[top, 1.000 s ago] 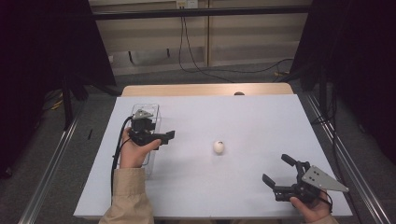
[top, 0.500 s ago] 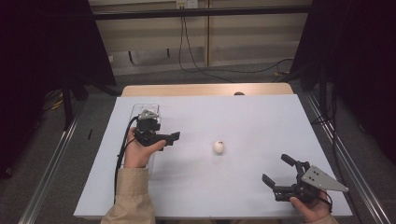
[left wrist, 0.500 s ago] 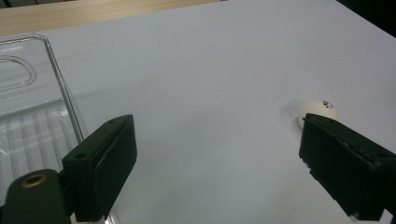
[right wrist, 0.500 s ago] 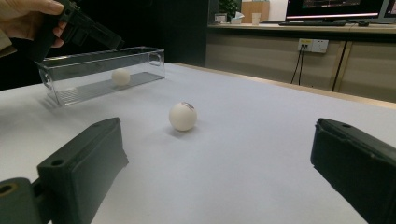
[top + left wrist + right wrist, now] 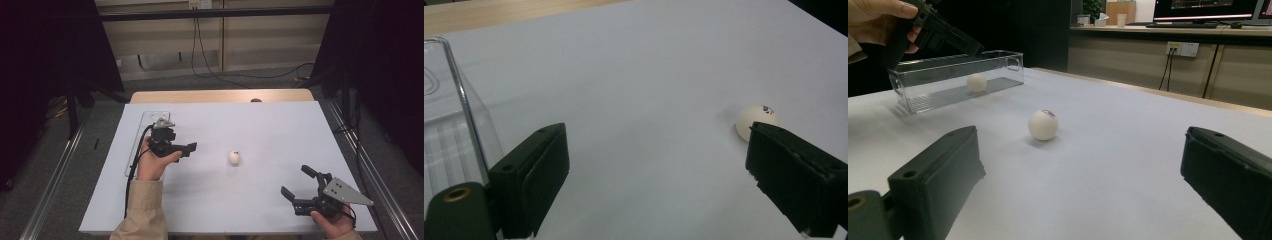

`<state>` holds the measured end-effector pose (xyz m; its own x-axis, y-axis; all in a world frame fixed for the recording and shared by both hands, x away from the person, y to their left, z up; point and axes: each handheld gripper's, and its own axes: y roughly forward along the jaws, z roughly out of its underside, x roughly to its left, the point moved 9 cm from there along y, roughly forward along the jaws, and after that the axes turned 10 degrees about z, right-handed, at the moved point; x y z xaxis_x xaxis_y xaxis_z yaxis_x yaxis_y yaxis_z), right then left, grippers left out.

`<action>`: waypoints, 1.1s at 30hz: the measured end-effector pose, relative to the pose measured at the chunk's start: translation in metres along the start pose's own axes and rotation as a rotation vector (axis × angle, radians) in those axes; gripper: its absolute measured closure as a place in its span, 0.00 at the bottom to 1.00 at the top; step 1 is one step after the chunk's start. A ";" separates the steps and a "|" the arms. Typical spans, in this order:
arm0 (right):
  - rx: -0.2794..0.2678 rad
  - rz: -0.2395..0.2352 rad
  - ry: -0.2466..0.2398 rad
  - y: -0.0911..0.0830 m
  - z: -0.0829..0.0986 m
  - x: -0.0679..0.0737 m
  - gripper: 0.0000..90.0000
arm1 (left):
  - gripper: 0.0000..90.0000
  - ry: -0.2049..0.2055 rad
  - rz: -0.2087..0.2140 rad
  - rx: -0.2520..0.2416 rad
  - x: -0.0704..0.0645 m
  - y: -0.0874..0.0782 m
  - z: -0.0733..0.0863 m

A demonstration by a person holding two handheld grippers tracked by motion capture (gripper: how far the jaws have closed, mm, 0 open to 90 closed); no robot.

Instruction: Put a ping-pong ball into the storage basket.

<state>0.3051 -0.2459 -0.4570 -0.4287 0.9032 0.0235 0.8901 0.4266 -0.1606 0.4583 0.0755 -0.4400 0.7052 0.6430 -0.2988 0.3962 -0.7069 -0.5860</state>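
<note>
Near the clear plastic tray (image 5: pixel 134 150), the left hand-held gripper (image 5: pixel 187 148) is travelling rightward, jaws spread, toward the small white ball (image 5: pixel 234 157) lying mid-surface; a pickup is likely coming.

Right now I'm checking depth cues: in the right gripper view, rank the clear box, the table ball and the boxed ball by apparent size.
1. clear box
2. table ball
3. boxed ball, which looks smaller, though it is farther off, so true sizes may match.
</note>
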 end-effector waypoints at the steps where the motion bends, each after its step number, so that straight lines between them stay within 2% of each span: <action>1: 0.000 -0.001 -0.004 0.000 0.000 0.000 0.03 | 0.12 0.002 -0.001 0.001 0.000 0.001 0.000; 9: 0.003 0.003 -0.002 -0.001 0.000 0.000 0.02 | 0.12 0.005 0.004 -0.005 -0.003 0.003 -0.002; 25: 0.005 0.004 0.002 0.000 0.001 -0.001 0.03 | 0.11 0.013 0.014 0.019 -0.007 0.010 0.001; 33: 0.004 0.002 -0.001 0.000 0.001 -0.001 0.03 | 0.11 0.009 0.019 0.007 -0.009 0.011 -0.001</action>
<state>0.3049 -0.2467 -0.4578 -0.4267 0.9041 0.0221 0.8904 0.4243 -0.1649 0.4567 0.0622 -0.4431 0.7177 0.6268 -0.3036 0.3785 -0.7169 -0.5854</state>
